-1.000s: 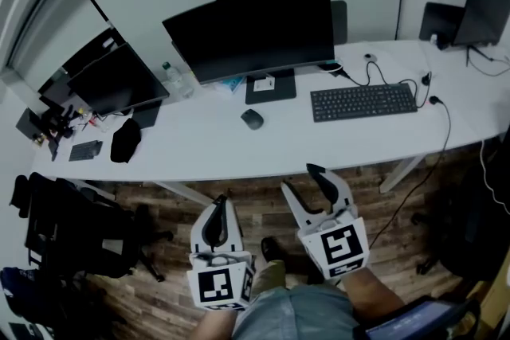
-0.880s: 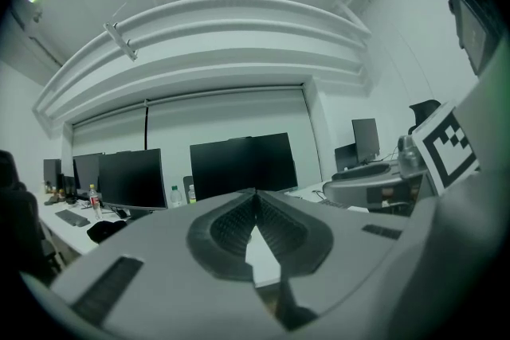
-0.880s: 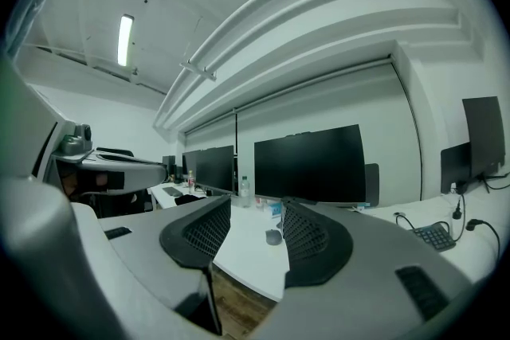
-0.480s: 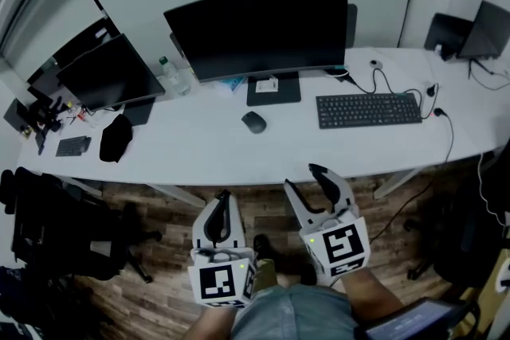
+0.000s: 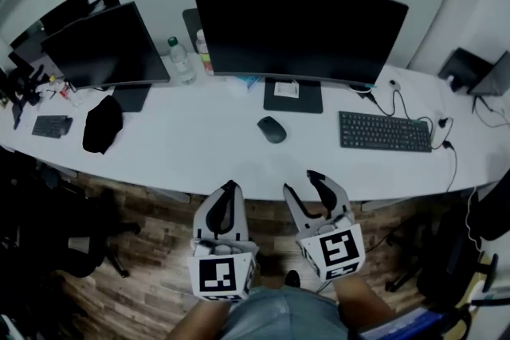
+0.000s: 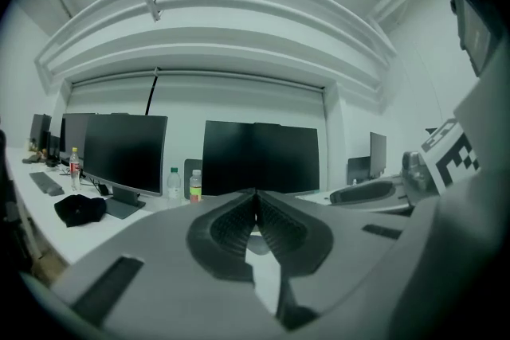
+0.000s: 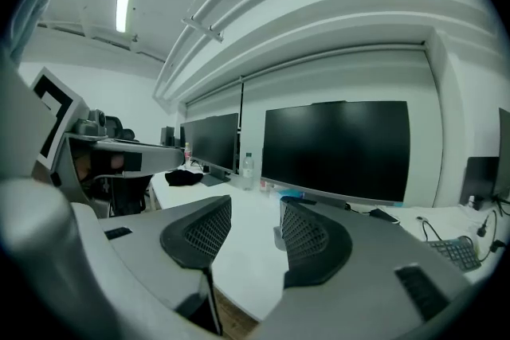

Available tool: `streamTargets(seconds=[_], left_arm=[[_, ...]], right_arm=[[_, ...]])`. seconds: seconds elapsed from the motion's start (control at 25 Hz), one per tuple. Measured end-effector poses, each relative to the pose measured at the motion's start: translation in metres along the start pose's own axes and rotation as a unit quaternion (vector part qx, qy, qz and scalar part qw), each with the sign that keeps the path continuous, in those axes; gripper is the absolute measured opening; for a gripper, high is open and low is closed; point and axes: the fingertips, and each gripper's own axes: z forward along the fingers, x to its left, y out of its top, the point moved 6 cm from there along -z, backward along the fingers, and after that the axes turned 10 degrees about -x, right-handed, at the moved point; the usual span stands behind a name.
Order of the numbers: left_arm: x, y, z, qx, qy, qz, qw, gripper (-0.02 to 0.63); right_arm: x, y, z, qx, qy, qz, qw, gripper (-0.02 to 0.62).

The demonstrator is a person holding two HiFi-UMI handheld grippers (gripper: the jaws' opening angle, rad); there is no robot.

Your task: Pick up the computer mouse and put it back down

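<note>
Task thing: the computer mouse (image 5: pixel 272 129) lies on the white surface (image 5: pixel 199 151), centre of the head view, just below the stand of the big monitor (image 5: pixel 299 28) and left of the keyboard (image 5: pixel 385 131).

Left gripper (image 5: pixel 231 187): lower centre of the head view; its fingers (image 6: pixel 239 223) are pressed together with nothing between them.

Right gripper (image 5: pixel 304 181): just right of the left one; its fingers (image 7: pixel 203 231) stand apart and hold nothing, with only bare surface showing in the gap.

What has changed: compared with the earlier head views, the surface and monitor now fill more of the frame. The mouse sits nearer the fingertips. Both grippers, earlier over the wooden floor (image 5: pixel 143 275), now reach the front edge of the surface.

Meaning for the task: this looks like the approach, with the pickup not yet begun. The mouse is untouched and well apart from both grippers.

Next move, as a judgement: the right gripper, already parted, seems the likelier one to carry on up the frame and straddle the mouse.
</note>
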Motion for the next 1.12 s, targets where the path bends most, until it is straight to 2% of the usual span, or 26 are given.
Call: streamTargets(seconds=[0.24, 0.6, 0.8, 1.12], left_arm=[[0.051, 0.015, 0.029, -0.026, -0.001, -0.008, 0.9996, 0.008], [0.091, 0.032, 0.068, -0.058, -0.034, 0.003, 0.9978, 0.008], [0.101, 0.034, 0.084, -0.065, -0.049, 0.011, 0.9966, 0.008], [0.098, 0.021, 0.103, -0.045, -0.067, 0.011, 0.9967, 0.008]], right_arm=[[0.013, 0.021, 0.053, -0.012, -0.005, -0.025, 1.0, 0.206], [0.011, 0.049, 0.101, -0.047, -0.039, -0.049, 0.997, 0.202], [0.006, 0.05, 0.113, -0.052, -0.058, -0.047, 0.996, 0.201], [-0.008, 0.045, 0.122, -0.043, -0.069, -0.047, 0.996, 0.202]])
